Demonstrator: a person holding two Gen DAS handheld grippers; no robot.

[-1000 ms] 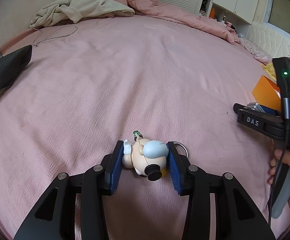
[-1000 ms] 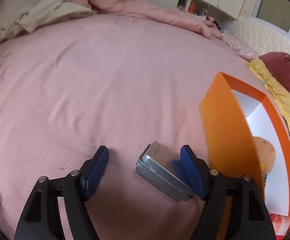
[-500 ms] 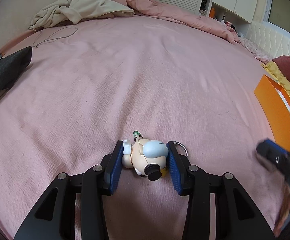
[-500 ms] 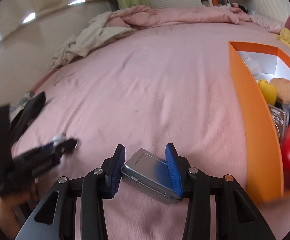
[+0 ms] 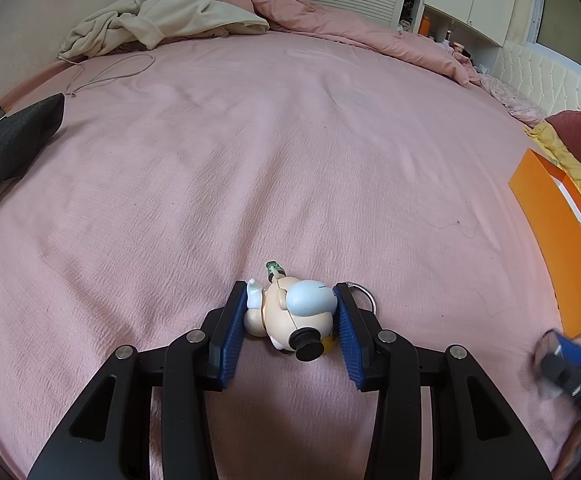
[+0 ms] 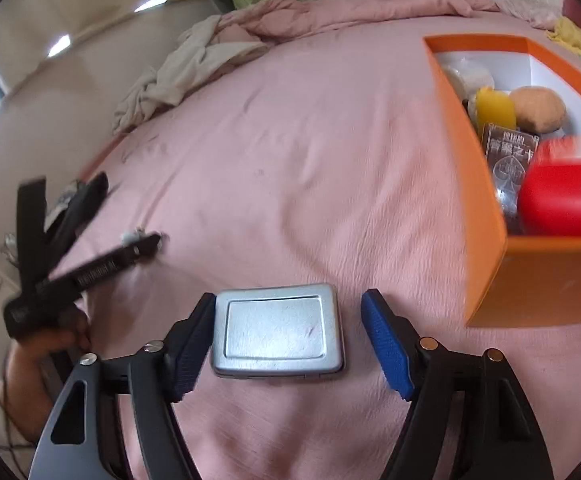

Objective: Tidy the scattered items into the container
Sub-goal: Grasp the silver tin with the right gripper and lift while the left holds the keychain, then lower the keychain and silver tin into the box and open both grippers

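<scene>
Presently listed, largest first. Pink bedsheet point(image 6: 290, 128): soft, yielding ground, so press little. Orange box point(image 6: 486, 208): the container, to the right, part filled; lift items clear of its near wall. Silver tin point(image 6: 277, 330): flat on the sheet between the right gripper point(image 6: 288, 350), whose jaws are opening, right pad clear; re-centre before closing. Toy figurine keychain point(image 5: 292, 312): clamped in the left gripper point(image 5: 290, 328); carry level.
</scene>
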